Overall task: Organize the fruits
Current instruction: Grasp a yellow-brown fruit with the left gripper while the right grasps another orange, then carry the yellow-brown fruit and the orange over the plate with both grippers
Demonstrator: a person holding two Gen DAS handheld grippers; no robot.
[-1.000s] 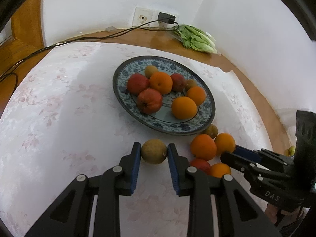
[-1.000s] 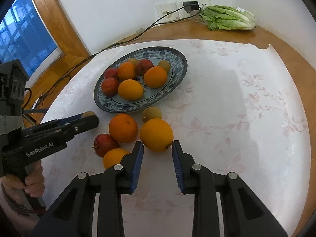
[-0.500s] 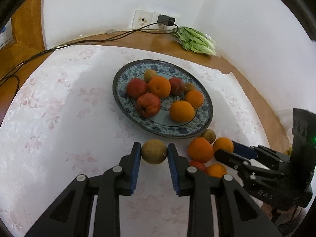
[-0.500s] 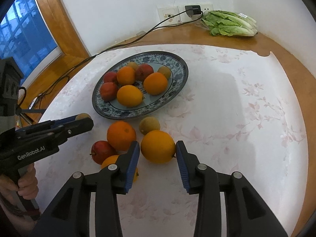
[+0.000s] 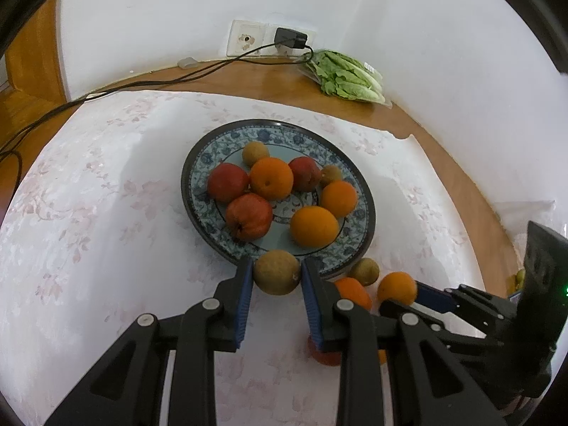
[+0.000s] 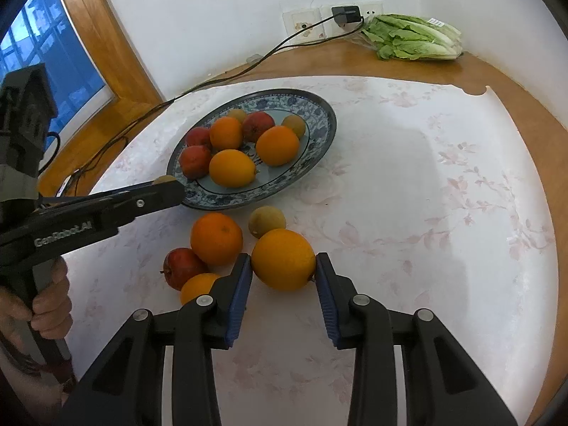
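Note:
A blue-patterned plate point(image 5: 190, 191) holds several oranges, red apples and brown kiwis. My left gripper point(image 5: 277, 277) is shut on a brown kiwi point(image 5: 276, 272), which hangs at the plate's near rim. From the right wrist view, the left gripper point(image 6: 167, 186) reaches to the plate point(image 6: 319, 124) edge. The jaws of my right gripper point(image 6: 283, 269) are closing, and both blue pads touch a large orange point(image 6: 283, 259) that rests on the cloth. Beside it lie another orange point(image 6: 216, 238), a kiwi point(image 6: 266, 220), a red apple point(image 6: 183, 268) and a smaller orange point(image 6: 198, 285).
A white flowered cloth point(image 6: 426, 195) covers the round wooden table. Bagged lettuce point(image 6: 411, 37) lies at the back by the wall sockets, and a black cable point(image 6: 213, 80) runs along the table's far left edge. A hand point(image 6: 49, 305) grips the left tool's handle.
The left gripper has carried the kiwi forward to the plate's near rim. The right gripper's jaws widened, slid around the large orange, and now touch it on both sides.

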